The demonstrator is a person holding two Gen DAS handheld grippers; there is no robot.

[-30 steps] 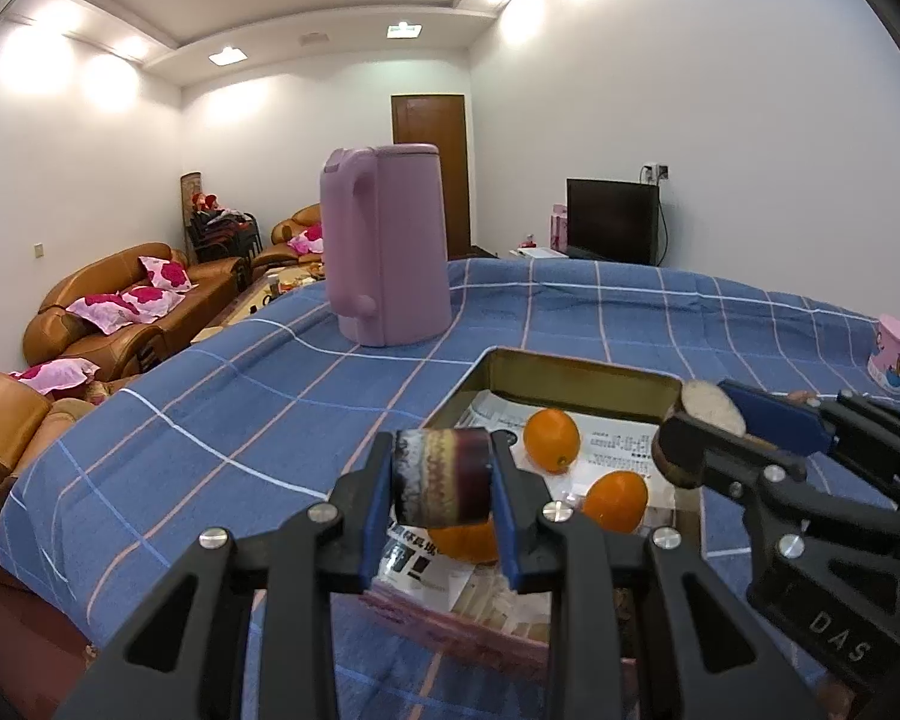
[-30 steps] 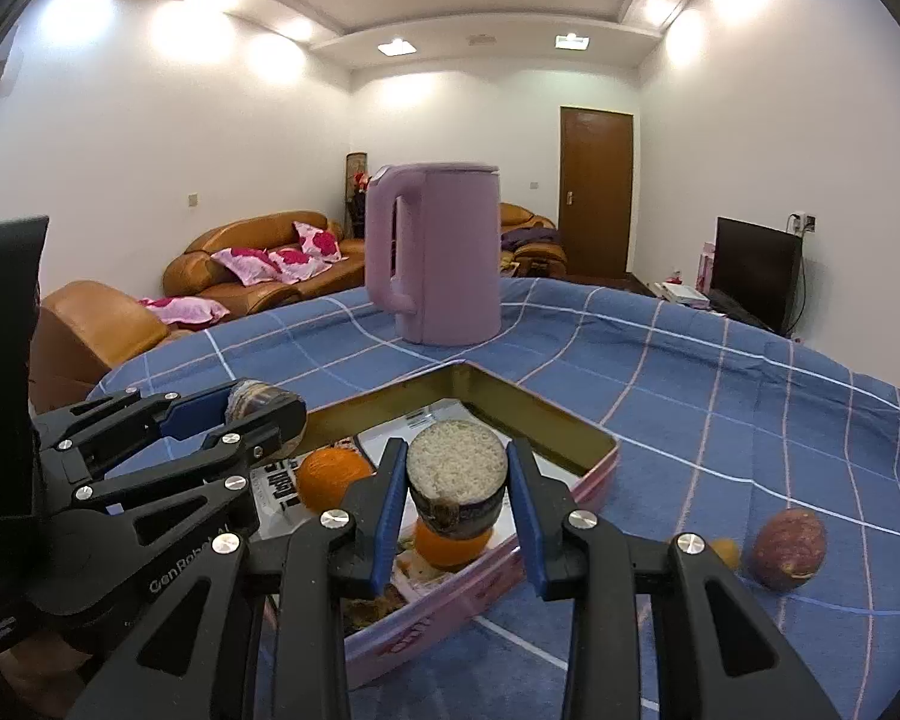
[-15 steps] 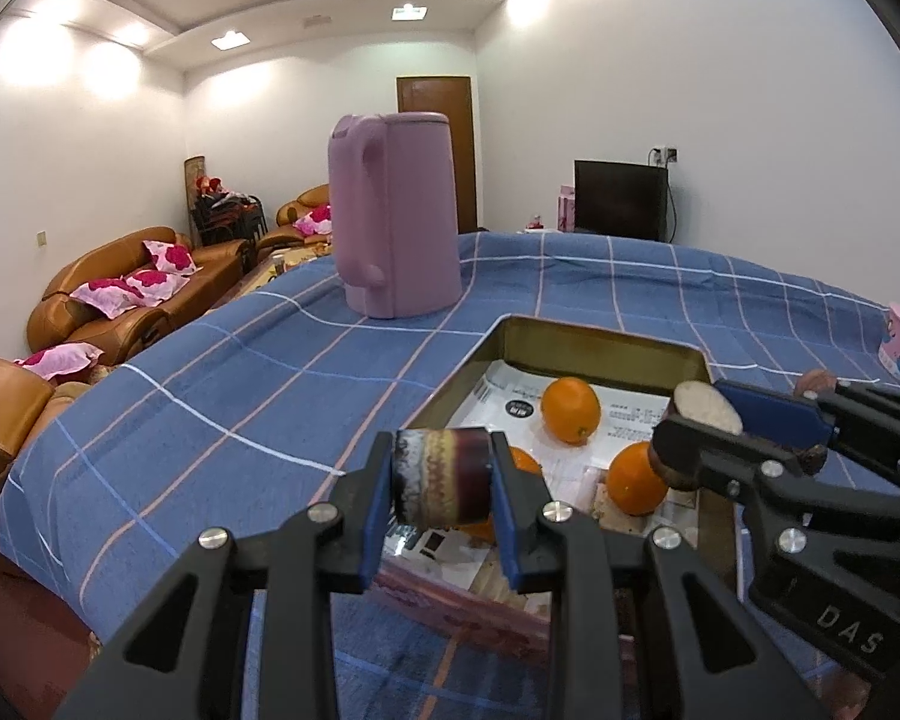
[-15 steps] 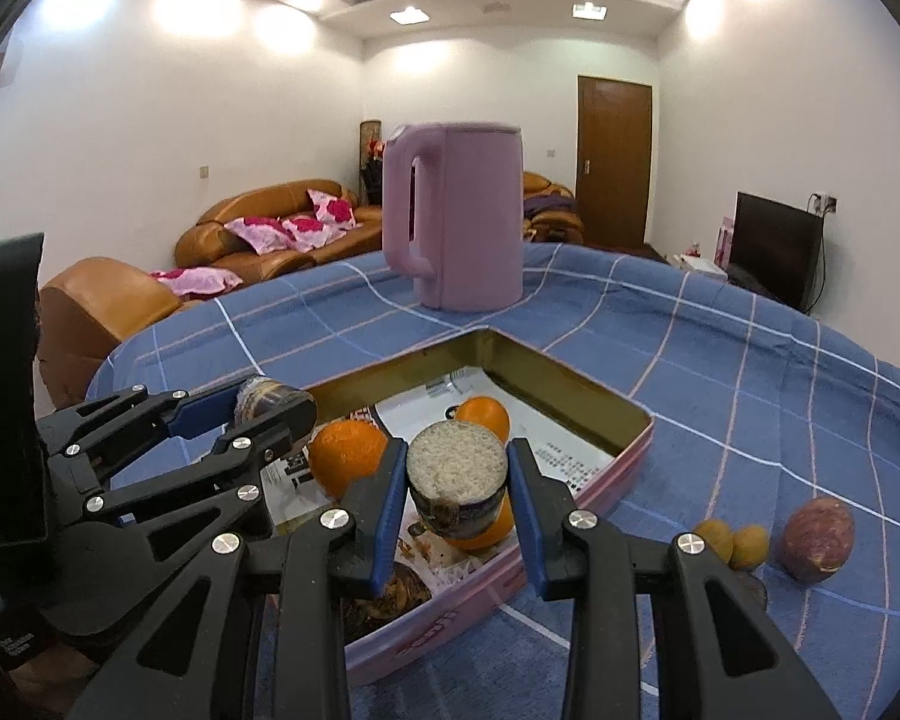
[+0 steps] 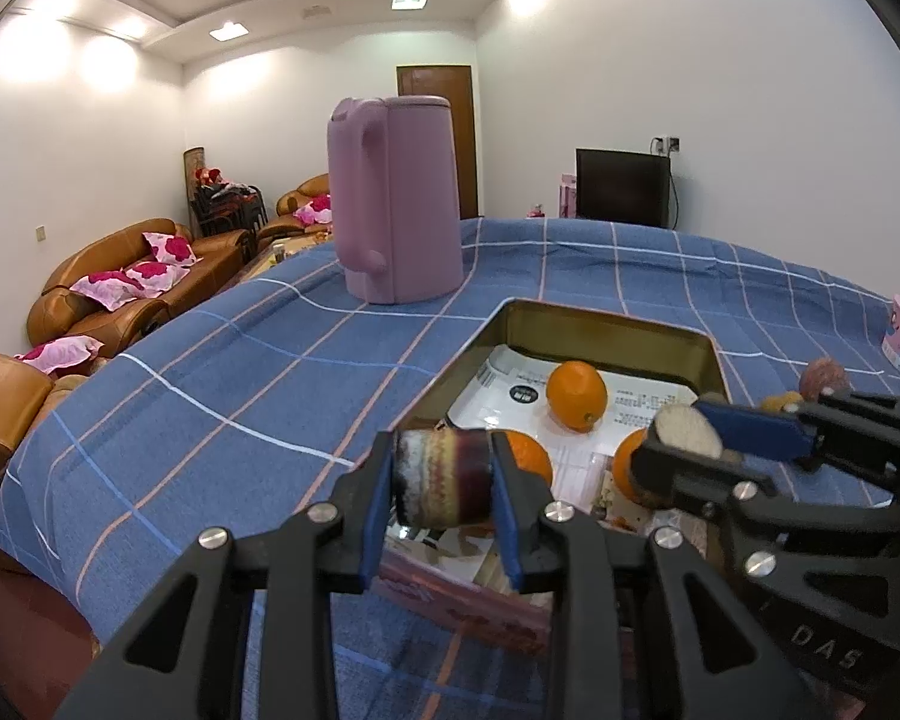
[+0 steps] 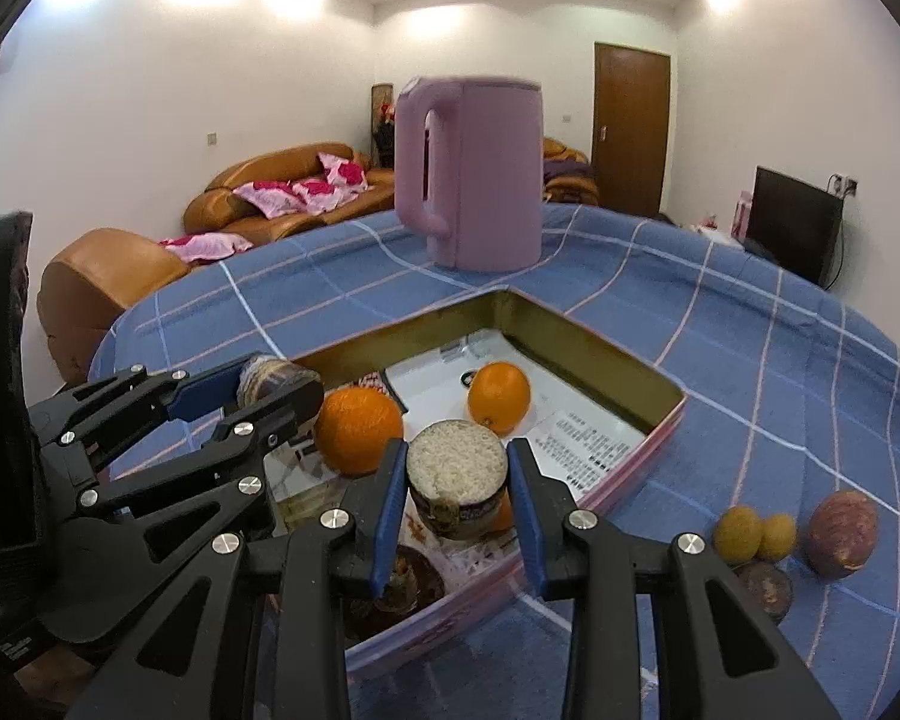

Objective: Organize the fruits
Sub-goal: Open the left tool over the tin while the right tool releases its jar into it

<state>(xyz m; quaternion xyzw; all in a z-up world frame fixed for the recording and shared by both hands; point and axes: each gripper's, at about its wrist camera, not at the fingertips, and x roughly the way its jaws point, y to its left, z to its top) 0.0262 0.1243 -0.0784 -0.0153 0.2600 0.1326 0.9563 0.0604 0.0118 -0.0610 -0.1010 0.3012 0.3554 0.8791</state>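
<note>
Both claws are closed, each on a short cut stalk piece.

Left gripper [image 5: 444, 483]: blue pads press both sides of a purple-banded stalk piece [image 5: 443, 476], lying crosswise over the near edge of the tin tray [image 5: 606, 330]. Jaws have just eased apart slightly; the piece is still pinched between them.

Right gripper [image 6: 457, 495]: jaws clamped on a pale-faced stalk piece [image 6: 456, 468], cut end facing up, held over the tray's near corner. No change in grip from a second ago.

Change against the earlier frames: both cameras now sit closer to the tray and look more steeply into it; the tray fills more of each view, and the purple kettle [image 5: 393, 204] stands higher in frame.

Tray contents: three oranges on printed paper, one further in [image 6: 498, 393], one at the left [image 6: 359, 429], and one mostly hidden behind the right gripper's piece.

On the blue checked cloth [image 6: 780, 360] right of the tray: two small yellow fruits [image 6: 753, 534], touching, and a reddish-purple round fruit [image 6: 840, 534] just beside them.
</note>
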